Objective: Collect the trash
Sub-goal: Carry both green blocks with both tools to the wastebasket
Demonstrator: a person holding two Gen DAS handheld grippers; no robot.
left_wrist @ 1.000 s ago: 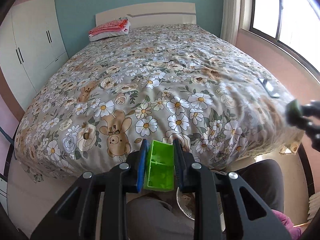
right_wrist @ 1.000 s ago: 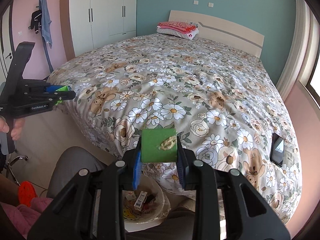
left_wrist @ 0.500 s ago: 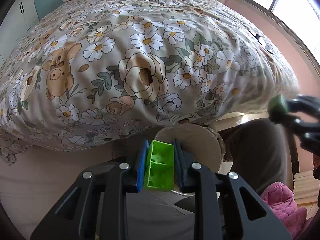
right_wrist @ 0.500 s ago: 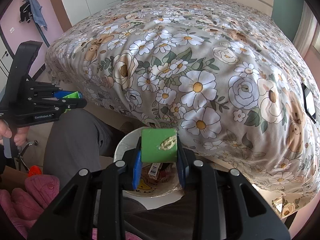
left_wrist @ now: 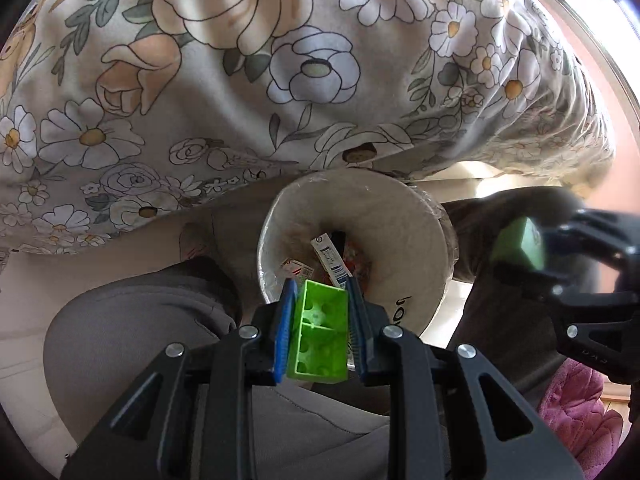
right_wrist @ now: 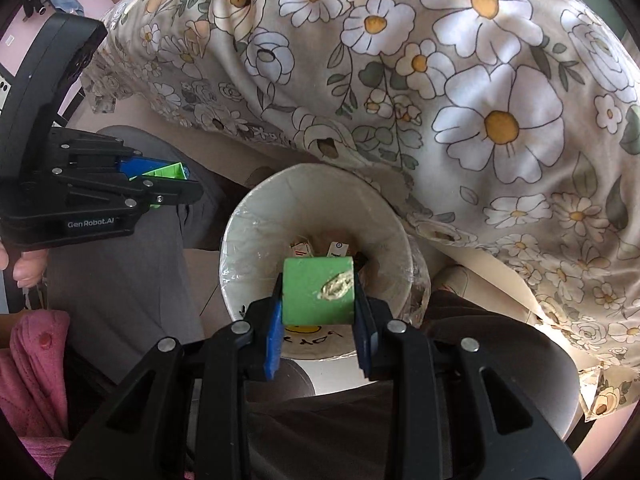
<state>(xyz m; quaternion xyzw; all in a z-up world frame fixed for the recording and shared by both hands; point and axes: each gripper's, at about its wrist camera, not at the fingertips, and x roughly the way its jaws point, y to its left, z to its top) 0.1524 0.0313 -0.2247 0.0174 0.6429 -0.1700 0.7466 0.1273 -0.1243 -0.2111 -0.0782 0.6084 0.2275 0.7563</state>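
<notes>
We've got both grippers pointing down over the lined bin (right_wrist: pixel 400 248) by the bed (right_wrist: pixel 440 80). Left gripper (left_wrist: pixel 320 334) jaws clamp the lime brick (left_wrist: pixel 320 340); right gripper (right_wrist: pixel 318 304) jaws clamp the green block (right_wrist: pixel 312 296).

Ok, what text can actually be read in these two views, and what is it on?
"GenRobot.AI": on the side of the left gripper, seen from the right wrist.
Black lettering on the trash bin rim: upside down, partly hidden, unreadable.
Print on the wrappers inside the bin: too small to read.
</notes>
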